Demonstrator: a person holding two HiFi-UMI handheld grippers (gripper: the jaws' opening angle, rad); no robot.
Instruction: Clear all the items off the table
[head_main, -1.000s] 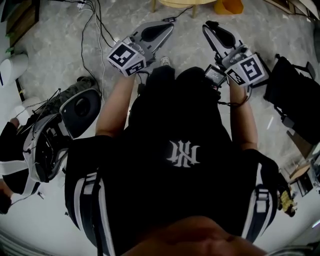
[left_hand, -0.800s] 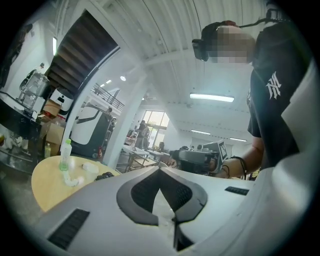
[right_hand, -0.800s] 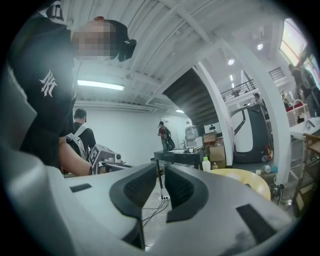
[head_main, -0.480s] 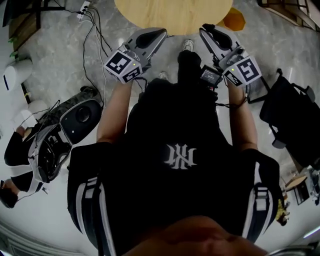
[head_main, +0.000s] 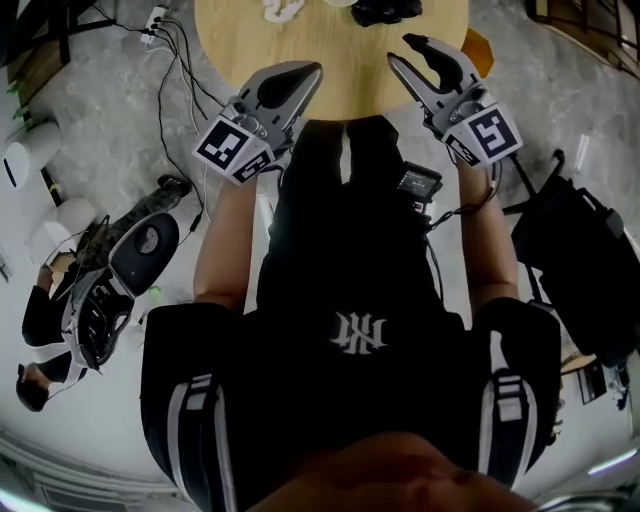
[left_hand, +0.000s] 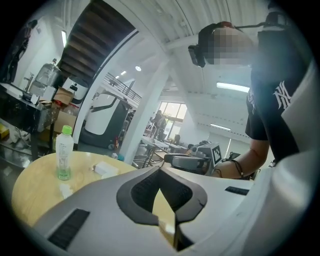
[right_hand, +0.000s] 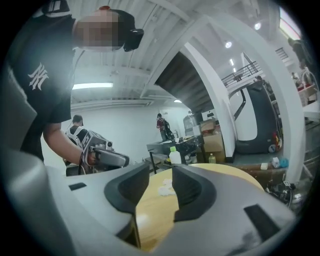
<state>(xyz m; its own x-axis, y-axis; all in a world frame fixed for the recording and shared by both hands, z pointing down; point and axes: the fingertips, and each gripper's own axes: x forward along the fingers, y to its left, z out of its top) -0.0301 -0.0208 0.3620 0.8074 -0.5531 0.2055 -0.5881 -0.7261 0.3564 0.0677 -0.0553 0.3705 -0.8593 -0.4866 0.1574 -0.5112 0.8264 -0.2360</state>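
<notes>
Head view: both grippers are at the table's (head_main: 340, 60) near edge. I see a white scrap (head_main: 283, 8) and a dark item (head_main: 385, 10) at its far side. The left gripper (head_main: 312, 70) is clenched on nothing. The right gripper (head_main: 405, 50) is released and empty (its jaws have just been opening). Only the gripper views show me the bottle (left_hand: 63, 152), upright on the table's far side.

Head view looks steeply down; both gripper views share the wooden table (head_main: 335, 62).

Grey marbled floor (head_main: 95, 115), black cables (head_main: 183, 68) trailing from a white power strip (head_main: 155, 15), black bag (head_main: 575, 270) at right, dark round-faced device (head_main: 145, 250) at left, dark staircase (left_hand: 95, 47), cardboard boxes (left_hand: 62, 95).
</notes>
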